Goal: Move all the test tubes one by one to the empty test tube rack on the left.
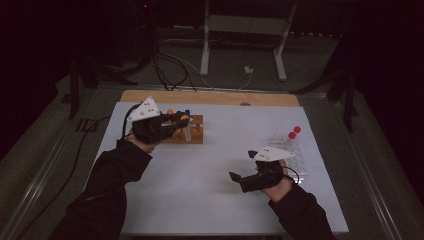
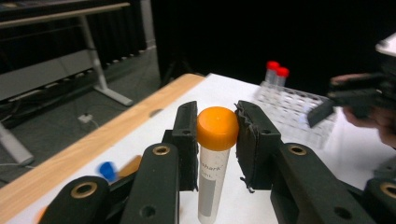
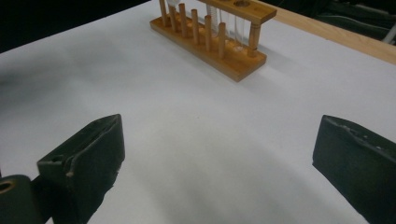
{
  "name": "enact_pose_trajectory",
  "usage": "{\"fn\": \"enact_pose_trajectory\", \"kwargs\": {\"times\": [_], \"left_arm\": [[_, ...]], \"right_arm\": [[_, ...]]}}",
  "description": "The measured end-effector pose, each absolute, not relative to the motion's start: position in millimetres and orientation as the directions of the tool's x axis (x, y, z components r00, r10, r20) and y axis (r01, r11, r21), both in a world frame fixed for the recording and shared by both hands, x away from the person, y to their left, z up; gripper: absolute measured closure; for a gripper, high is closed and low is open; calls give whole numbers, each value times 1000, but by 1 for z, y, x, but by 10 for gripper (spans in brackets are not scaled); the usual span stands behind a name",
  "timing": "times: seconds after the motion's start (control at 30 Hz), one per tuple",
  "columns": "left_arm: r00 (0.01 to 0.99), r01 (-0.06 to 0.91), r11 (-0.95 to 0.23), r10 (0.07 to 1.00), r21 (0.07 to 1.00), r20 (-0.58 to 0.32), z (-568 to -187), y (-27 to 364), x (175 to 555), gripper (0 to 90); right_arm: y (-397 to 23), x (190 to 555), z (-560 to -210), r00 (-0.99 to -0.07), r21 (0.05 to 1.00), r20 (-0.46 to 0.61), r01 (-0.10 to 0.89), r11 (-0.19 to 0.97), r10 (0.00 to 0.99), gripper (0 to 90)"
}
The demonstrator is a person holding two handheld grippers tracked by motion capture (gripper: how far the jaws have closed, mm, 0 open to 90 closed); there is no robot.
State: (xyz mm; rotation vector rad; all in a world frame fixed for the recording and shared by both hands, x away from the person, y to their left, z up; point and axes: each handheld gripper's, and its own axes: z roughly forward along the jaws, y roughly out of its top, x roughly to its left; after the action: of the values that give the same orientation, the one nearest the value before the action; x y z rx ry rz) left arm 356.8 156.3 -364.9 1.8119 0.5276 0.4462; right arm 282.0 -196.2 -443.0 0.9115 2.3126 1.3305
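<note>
Orange-capped tube point(image 2: 215, 158), label print unreadable

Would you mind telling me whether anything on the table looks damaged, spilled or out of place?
One small thing: the pad on one jaw of the left tongs, which grip the orange-capped tube, looks frayed and ragged along its edge. Otherwise nothing stands out: the wooden rack stands upright, and the white table shows no spill.

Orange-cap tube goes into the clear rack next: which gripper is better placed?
Left. The left gripper is already shut on the orange-capped tube, lifted beside the wooden rack. The right gripper is nearer the clear rack but open, holding nothing.
</note>
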Motion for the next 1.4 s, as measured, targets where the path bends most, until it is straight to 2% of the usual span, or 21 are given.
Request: {"fn": "enact_pose_trajectory", "kwargs": {"times": [0.27, 0.63, 0.97, 1.4], "left_arm": [[754, 171, -249, 655, 953, 36, -363, 187, 381, 717], [627, 226, -197, 779, 954, 12, -383, 215, 416, 717], [576, 254, -190, 817, 948, 9, -412, 209, 435, 717], [567, 320, -193, 823, 927, -24, -449, 202, 442, 717]], "right_arm": [[-200, 281, -439, -757, 873, 51, 351, 338, 652, 0], [-201, 281, -440, -757, 870, 49, 353, 344, 652, 0], [-205, 283, -441, -753, 874, 55, 354, 334, 656, 0], [-206, 282, -442, -759, 875, 56, 351, 334, 649, 0]]}}
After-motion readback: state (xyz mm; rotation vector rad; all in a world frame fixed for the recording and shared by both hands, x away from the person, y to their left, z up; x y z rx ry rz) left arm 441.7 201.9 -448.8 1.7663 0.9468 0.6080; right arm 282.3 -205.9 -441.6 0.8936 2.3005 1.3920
